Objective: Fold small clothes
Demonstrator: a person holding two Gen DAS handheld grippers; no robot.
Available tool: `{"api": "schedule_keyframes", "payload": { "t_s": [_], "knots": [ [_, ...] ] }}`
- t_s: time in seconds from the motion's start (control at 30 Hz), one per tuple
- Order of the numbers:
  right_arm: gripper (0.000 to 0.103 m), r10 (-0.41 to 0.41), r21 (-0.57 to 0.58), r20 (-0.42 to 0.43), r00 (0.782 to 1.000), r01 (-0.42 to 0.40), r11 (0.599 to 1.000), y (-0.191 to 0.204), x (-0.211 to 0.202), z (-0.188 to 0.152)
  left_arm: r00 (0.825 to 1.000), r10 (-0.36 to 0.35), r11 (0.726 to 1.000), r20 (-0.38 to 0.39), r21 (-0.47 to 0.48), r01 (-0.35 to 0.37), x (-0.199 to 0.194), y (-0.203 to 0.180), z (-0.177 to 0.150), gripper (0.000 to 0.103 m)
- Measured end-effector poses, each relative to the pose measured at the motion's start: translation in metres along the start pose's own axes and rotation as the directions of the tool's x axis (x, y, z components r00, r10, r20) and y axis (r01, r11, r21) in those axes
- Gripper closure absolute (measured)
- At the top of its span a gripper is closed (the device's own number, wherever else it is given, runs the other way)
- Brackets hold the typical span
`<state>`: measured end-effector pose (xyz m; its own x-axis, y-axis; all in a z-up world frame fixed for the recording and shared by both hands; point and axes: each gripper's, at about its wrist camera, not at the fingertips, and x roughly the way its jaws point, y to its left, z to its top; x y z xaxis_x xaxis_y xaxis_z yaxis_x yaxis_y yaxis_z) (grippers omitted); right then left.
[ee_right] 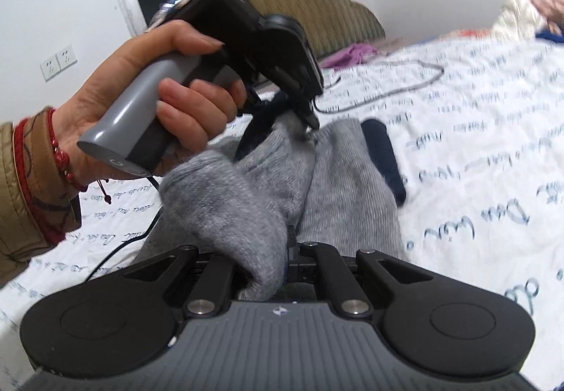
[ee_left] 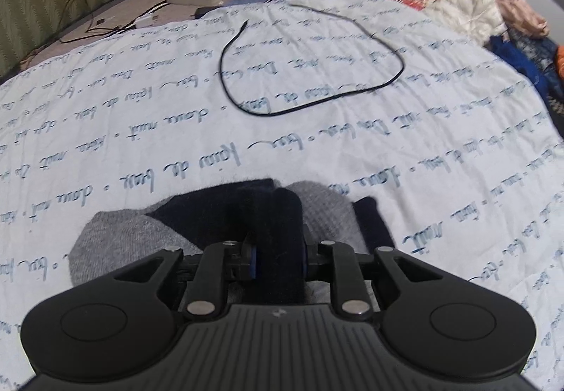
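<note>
I hold two grey socks with navy cuffs and toes on the bed (ee_left: 352, 144), low in the middle of both views. My left hand-held gripper (ee_left: 280, 260) is clamped on the navy cuff (ee_left: 275, 215) of one sock (ee_left: 116, 232); the dark fabric stands bunched up between its blue pads. In the right wrist view this same hand-held gripper (ee_right: 310, 116) comes down from the upper left, in my left hand (ee_right: 148, 98), and it pinches the cuff at the centre of the frame. My right hand-held gripper (ee_right: 287, 260) is closed together on the grey sock fabric (ee_right: 229, 215) just before the camera, although the thick fold hides the pads, so I judge this partly from how the cloth hangs there. The second sock (ee_right: 352, 186) lies flat beside it, with its navy end (ee_right: 384, 158) pointing to the right.

What may go wrong from here: the knitted cuff is thick and soft, so it can slip out from the left pads if I pull the two ends apart too strongly. The right grip seems to take only one fold of the grey part, so the sock can twist or come out of line with the other one, and then the fold will be crooked. A black cable (ee_left: 310, 74) lies in a loop on the bed in the upper middle of the left view, well apart from the socks; if I drag the pair in that direction, it can catch.
</note>
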<state>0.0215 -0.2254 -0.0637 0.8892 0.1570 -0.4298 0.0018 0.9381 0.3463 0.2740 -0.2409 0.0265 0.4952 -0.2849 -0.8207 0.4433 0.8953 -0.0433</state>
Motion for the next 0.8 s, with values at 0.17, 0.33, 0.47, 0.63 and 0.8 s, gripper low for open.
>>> {"api": "schedule_keyframes", "payload": {
  "t_s": [0.17, 0.33, 0.47, 0.63, 0.8],
  "knots": [
    [0.091, 0.045, 0.11, -0.04, 0.998, -0.041, 0.993, -0.013, 0.004, -0.003, 0.996, -0.082, 0.996, 0.044, -0.03, 0.083, -0.007, 0.002, 0.004, 0.076],
    [0.074, 0.074, 0.21, -0.055, 0.996, -0.061, 0.976, -0.027, 0.005, -0.006, 0.983, -0.142, 0.983, 0.117, -0.102, 0.154, -0.021, 0.01, 0.014, 0.053],
    [0.062, 0.144, 0.349, -0.045, 0.989, -0.12, 0.93, -0.046, 0.008, -0.004, 0.978, -0.103, 0.986, 0.18, -0.114, 0.125, -0.041, 0.022, 0.013, 0.038],
    [0.048, 0.241, 0.419, -0.053, 0.969, -0.197, 0.886, -0.065, 0.018, 0.009, 0.982, -0.013, 0.998, 0.19, -0.06, 0.025, -0.067, 0.044, -0.016, 0.032],
    [0.047, 0.284, 0.48, -0.053, 0.957, -0.225, 0.848, -0.079, 0.031, 0.018, 0.978, 0.051, 0.998, 0.2, -0.058, -0.04, -0.087, 0.075, -0.069, 0.029]
  ]
}}
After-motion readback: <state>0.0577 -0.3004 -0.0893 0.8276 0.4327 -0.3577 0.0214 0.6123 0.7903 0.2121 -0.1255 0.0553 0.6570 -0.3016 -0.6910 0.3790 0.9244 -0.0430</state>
